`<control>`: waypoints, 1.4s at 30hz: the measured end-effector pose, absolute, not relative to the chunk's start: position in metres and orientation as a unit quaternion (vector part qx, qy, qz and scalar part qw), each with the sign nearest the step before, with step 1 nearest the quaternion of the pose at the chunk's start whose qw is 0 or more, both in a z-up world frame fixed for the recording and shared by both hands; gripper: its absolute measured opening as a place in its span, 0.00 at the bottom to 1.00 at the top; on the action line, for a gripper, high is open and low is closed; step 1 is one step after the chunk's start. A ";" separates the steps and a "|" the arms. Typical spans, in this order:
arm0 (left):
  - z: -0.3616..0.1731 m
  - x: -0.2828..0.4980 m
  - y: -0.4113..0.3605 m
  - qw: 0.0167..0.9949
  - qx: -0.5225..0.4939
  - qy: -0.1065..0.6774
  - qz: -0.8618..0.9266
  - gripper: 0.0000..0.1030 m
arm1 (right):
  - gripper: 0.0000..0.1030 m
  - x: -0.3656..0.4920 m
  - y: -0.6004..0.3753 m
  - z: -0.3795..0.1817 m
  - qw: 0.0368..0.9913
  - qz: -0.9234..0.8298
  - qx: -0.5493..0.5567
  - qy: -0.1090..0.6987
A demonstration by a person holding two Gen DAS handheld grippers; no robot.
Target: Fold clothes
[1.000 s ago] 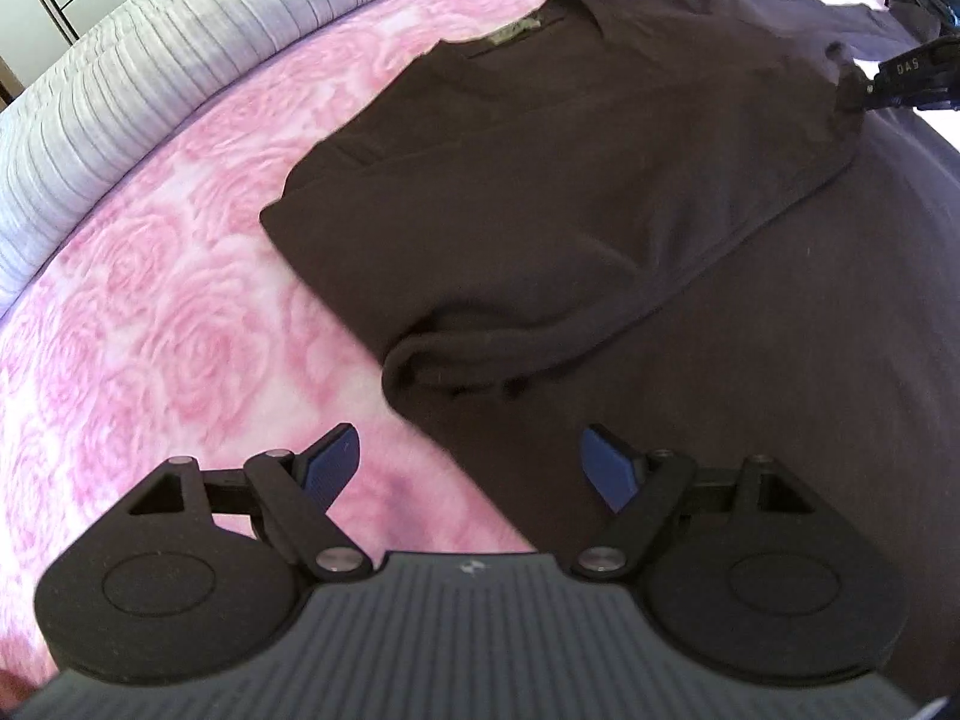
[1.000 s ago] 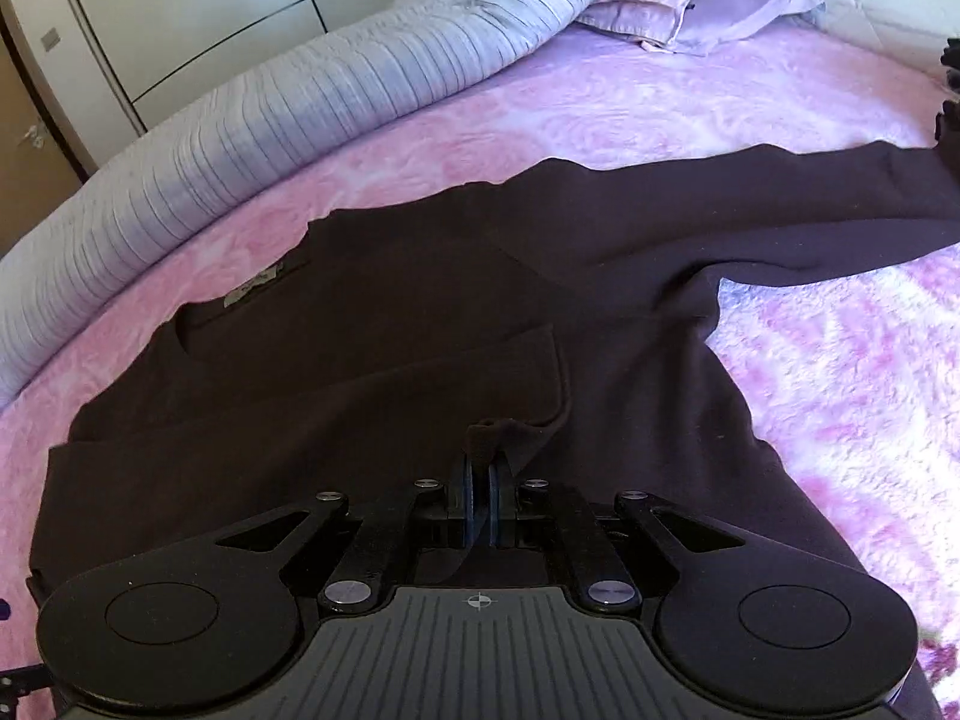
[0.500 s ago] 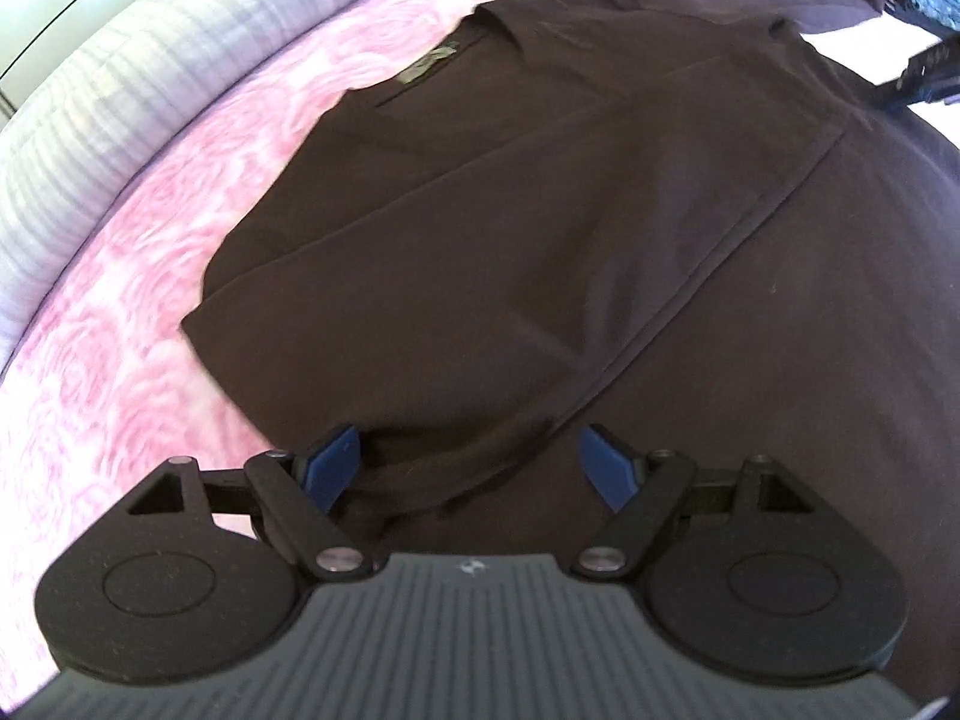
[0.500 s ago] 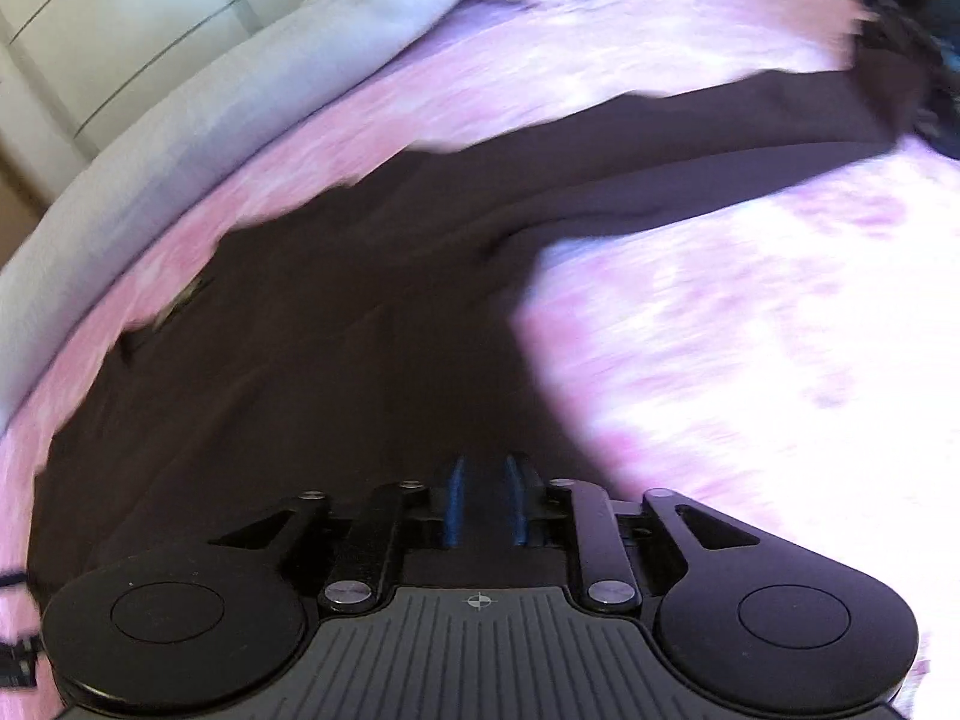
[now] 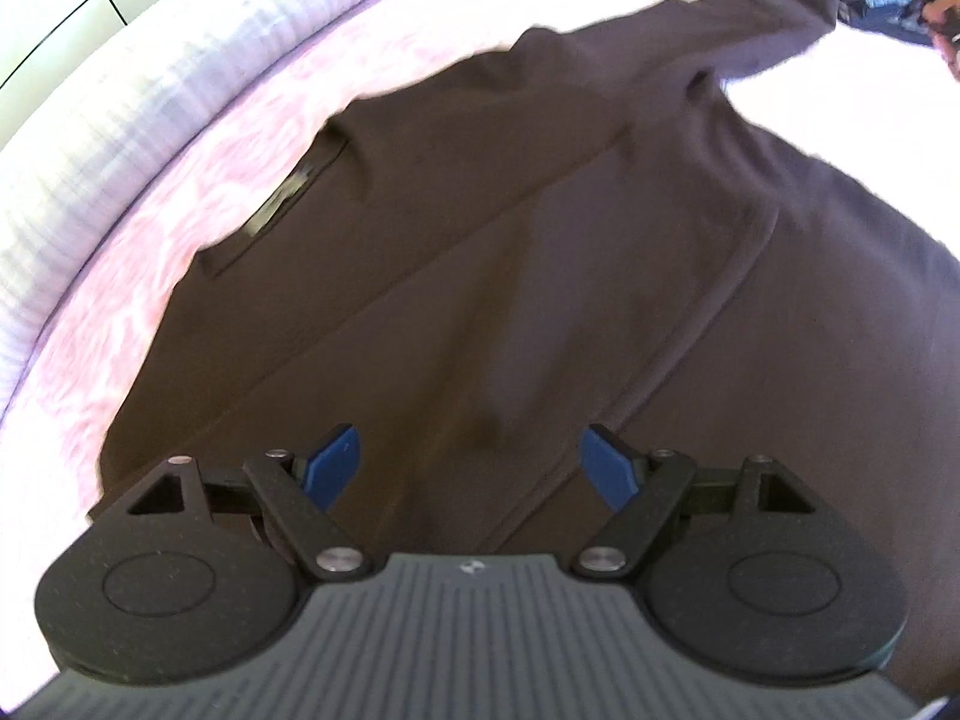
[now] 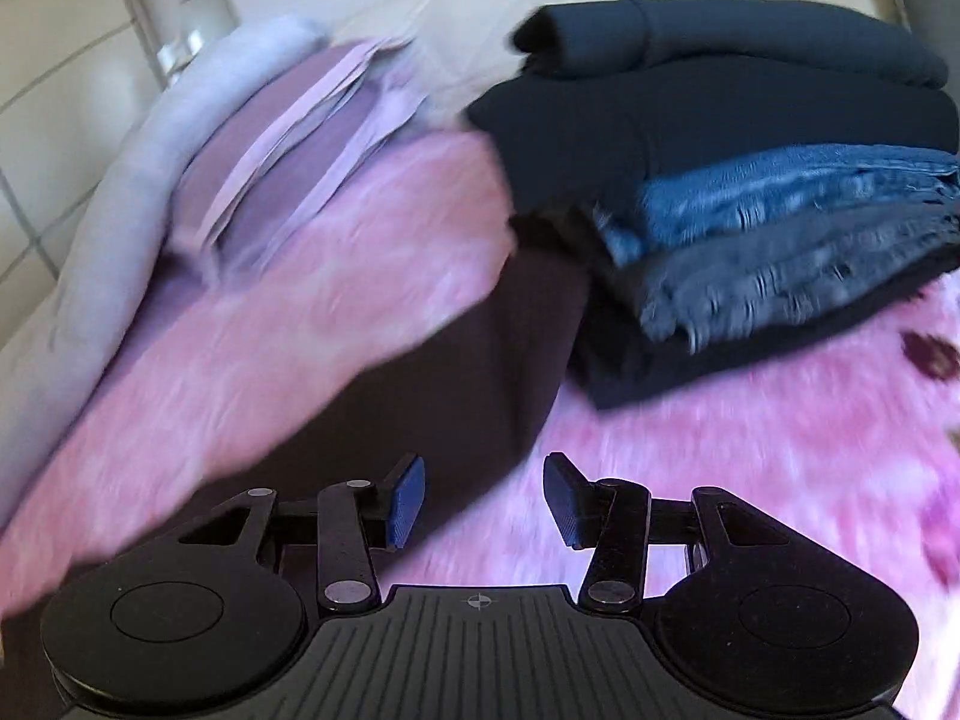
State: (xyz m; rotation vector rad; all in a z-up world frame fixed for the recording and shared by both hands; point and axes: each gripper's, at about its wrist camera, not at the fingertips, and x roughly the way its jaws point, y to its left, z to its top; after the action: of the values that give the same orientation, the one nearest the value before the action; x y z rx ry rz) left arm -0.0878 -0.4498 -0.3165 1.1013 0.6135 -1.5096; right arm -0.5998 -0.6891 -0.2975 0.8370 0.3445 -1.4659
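Note:
A dark brown long-sleeved top (image 5: 480, 228) lies flat on the pink rose-patterned bedspread (image 5: 198, 192), one side folded in over its body. Its other sleeve (image 5: 744, 30) stretches to the upper right. My left gripper (image 5: 474, 463) hangs open above the folded part, nothing between its blue pads. In the right wrist view the outstretched sleeve (image 6: 456, 384) runs up from the lower left. My right gripper (image 6: 485, 501) is over the sleeve's edge and the bedspread (image 6: 750, 468), its jaws opening with nothing gripped.
A stack of folded dark and blue clothes (image 6: 750, 192) sits on the bed just beyond the sleeve's end. A grey-lilac ribbed duvet (image 5: 102, 114) lies along the left, and purple pillows (image 6: 282, 162) lie at the bed's head. White cupboard doors stand behind.
The right gripper let go of the folded sleeve cuff, opened, and swung right towards the clothes stack. The left gripper, still open, moved from the bedspread's edge over onto the top.

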 end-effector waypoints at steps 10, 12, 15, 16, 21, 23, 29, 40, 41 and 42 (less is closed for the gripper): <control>-0.307 -0.132 -0.502 0.534 0.447 0.238 -0.677 0.76 | 0.47 -0.621 -0.751 -0.338 0.629 -0.655 0.392 0.144; -0.308 -0.133 -0.507 0.531 0.450 0.233 -0.679 0.76 | 0.47 -0.622 -0.758 -0.344 0.633 -0.654 0.385 0.153; -0.310 -0.132 -0.508 0.529 0.454 0.233 -0.678 0.76 | 0.47 -0.623 -0.761 -0.345 0.637 -0.652 0.379 0.157; -0.311 -0.132 -0.509 0.528 0.455 0.233 -0.678 0.76 | 0.45 -0.624 -0.760 -0.343 0.636 -0.652 0.382 0.155; -0.311 -0.132 -0.508 0.525 0.469 0.221 -0.675 0.76 | 0.03 -0.619 -0.759 -0.329 0.640 -0.651 0.358 0.195; -0.310 -0.131 -0.508 0.525 0.472 0.219 -0.673 0.76 | 0.03 -0.610 -0.761 -0.320 0.653 -0.645 0.331 0.219; -0.307 -0.127 -0.506 0.519 0.480 0.223 -0.671 0.76 | 0.03 -0.581 -0.750 -0.281 0.688 -0.625 0.313 0.195; -0.287 -0.101 -0.480 0.534 0.459 0.239 -0.668 0.76 | 0.03 -0.479 -0.704 -0.222 0.757 -0.561 0.285 0.175; -0.285 -0.097 -0.477 0.537 0.457 0.241 -0.667 0.76 | 0.03 -0.465 -0.699 -0.215 0.767 -0.551 0.279 0.175; -0.283 -0.092 -0.473 0.540 0.455 0.242 -0.666 0.76 | 0.03 -0.451 -0.694 -0.209 0.777 -0.541 0.272 0.175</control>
State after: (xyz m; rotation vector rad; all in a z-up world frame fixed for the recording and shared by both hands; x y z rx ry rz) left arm -0.0919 -0.4726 -0.2833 1.0809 0.5750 -1.5819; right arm -0.4514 -0.6938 -0.2086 0.5894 0.3788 -1.1695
